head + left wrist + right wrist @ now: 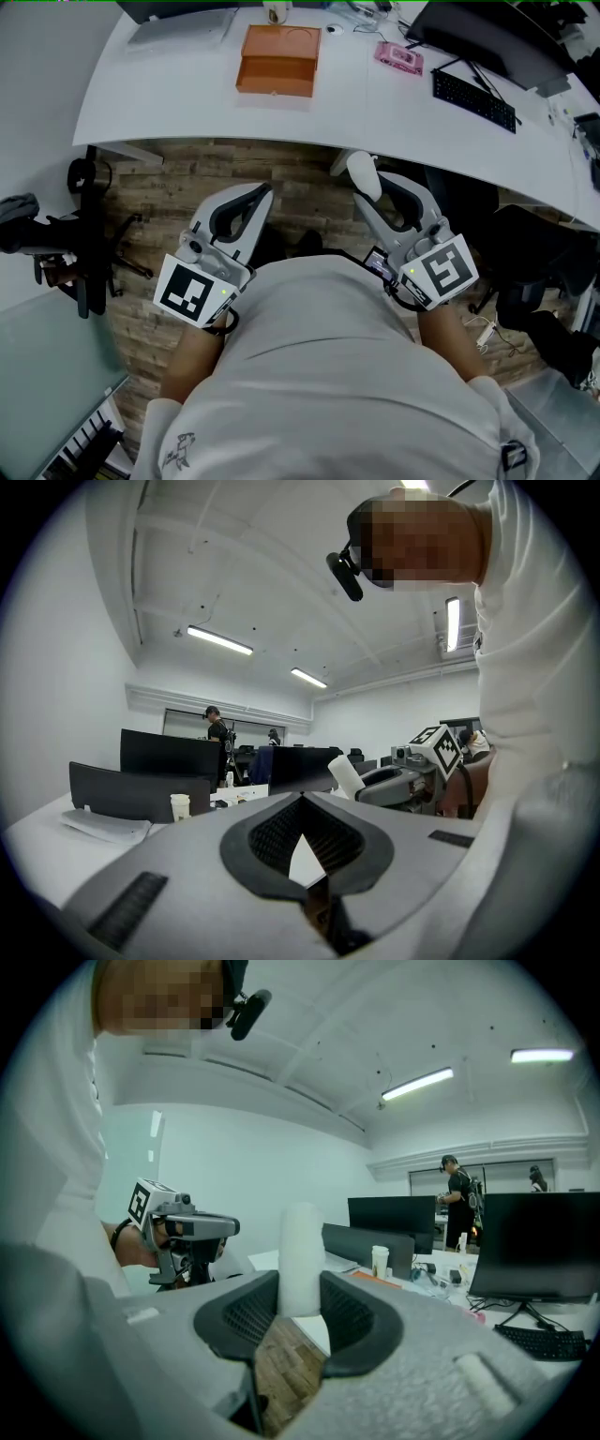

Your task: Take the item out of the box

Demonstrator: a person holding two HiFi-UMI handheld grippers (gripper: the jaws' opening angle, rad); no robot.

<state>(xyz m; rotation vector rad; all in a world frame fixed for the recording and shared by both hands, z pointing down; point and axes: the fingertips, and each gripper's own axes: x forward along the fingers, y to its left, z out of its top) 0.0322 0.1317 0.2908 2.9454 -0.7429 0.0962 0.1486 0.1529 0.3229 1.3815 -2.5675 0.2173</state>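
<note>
Fingers of right gripper [300,1283] clamped on white cylinder [302,1241]; left gripper [300,797] fingertips closed together, empty. Orange box [277,61] upper centre.

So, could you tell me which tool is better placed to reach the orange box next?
Left, probably: the left tool is empty, jaws together, and the open orange rectangular box lies toward its side. The right tool clamps a white cylinder.

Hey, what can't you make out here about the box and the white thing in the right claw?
Orange box: contents too small, head view.
White cylinder in right claw: what it is unclear; plain, soft-focus, right gripper view.
Pink item: print too small, head view.
</note>
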